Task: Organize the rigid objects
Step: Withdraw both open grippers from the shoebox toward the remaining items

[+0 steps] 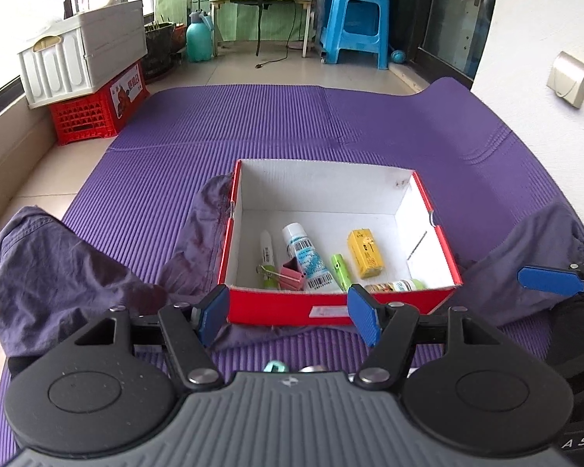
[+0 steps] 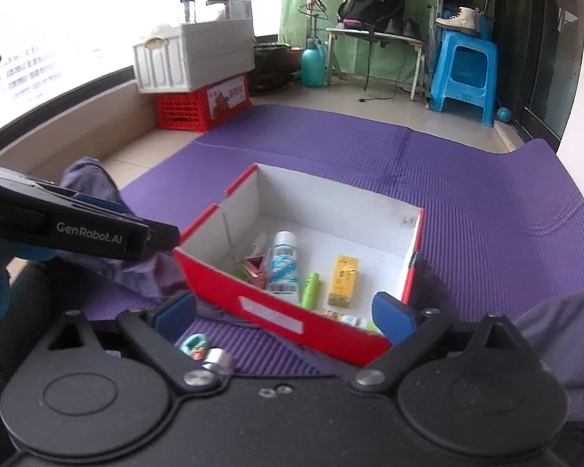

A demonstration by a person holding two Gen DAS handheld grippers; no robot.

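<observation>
A red shoebox with a white inside sits on the purple mat. In it lie a white tube, a yellow carton, a green lighter, a pink binder clip, a white marker and a small bottle. On the mat before the box lie a teal clip and a silver roll. My left gripper is open and empty just before the box's near wall. My right gripper is open and empty at the box's near corner.
Purple-grey cloth lies bunched left and right of the box. A white crate on a red crate stands at the far left. A blue stool, a small table and a teal sprayer stand at the back. A white wall is at the right.
</observation>
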